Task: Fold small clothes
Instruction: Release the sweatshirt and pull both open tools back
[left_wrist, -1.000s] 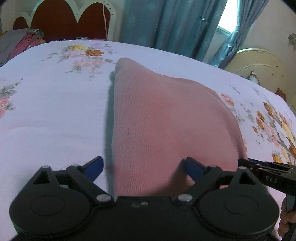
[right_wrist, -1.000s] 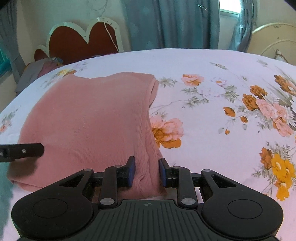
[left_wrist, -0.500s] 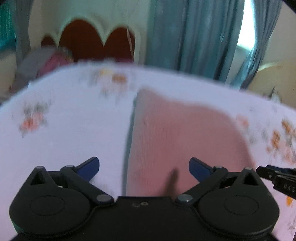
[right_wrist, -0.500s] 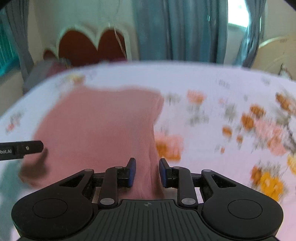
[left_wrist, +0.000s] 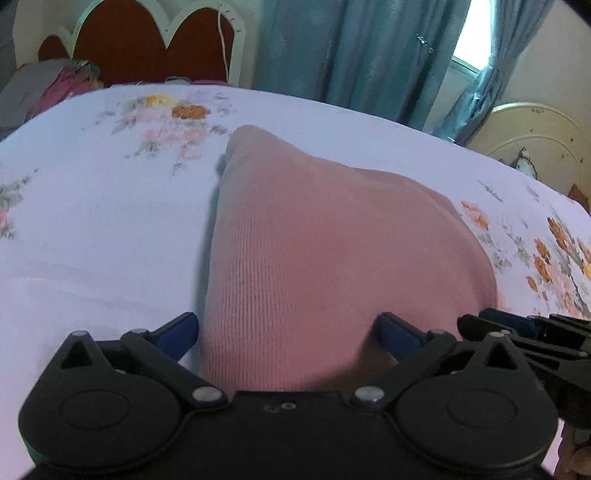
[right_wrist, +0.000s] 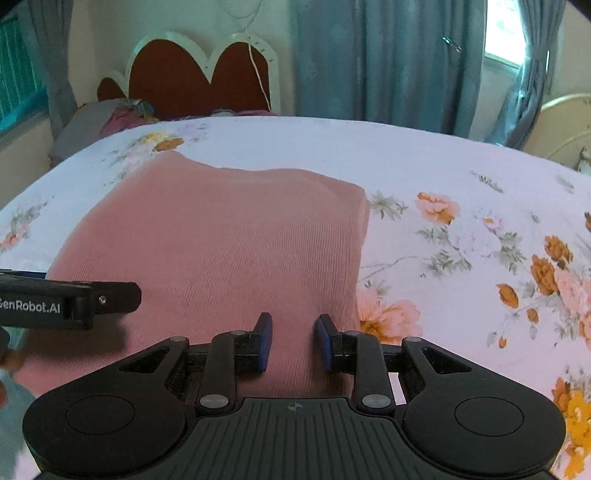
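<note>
- The pink ribbed-knit garment (right_wrist: 221, 251), already folded into a rough rectangle, is lying flat on the bed with the white floral-print sheet (right_wrist: 443, 177). Its long axis is running away from both claws, toward the red scalloped headboard (right_wrist: 192, 74).
- The left claw (left_wrist: 288, 332) is being held with its jaws spread wide. They are straddling the garment's near left part: the left blue pad (left_wrist: 181, 330) is sitting just outside the left folded edge, over the sheet, and the right pad is positioned over the knit. Nothing is being gripped.
- The right claw (right_wrist: 293, 341) is being held with its jaws narrowly apart over the near right strip of the garment. Whether a fold of cloth is being pinched between them cannot be told; a gap is showing and no bunching is visible.
- Governing relation: the garment is lying directly ahead of both claws, its near short edge running crosswise beneath them, the left claw at the left corner region and the right claw just inside the right edge.
- Judgement: neither claw is markedly nearer; both are stationed at the same near edge, so a two-handed lift of that edge toward the far edge is being favoured.
- Judgement: the right edge, where layers are stacked, is likely to be the part most prone to slipping when lifted.
</note>
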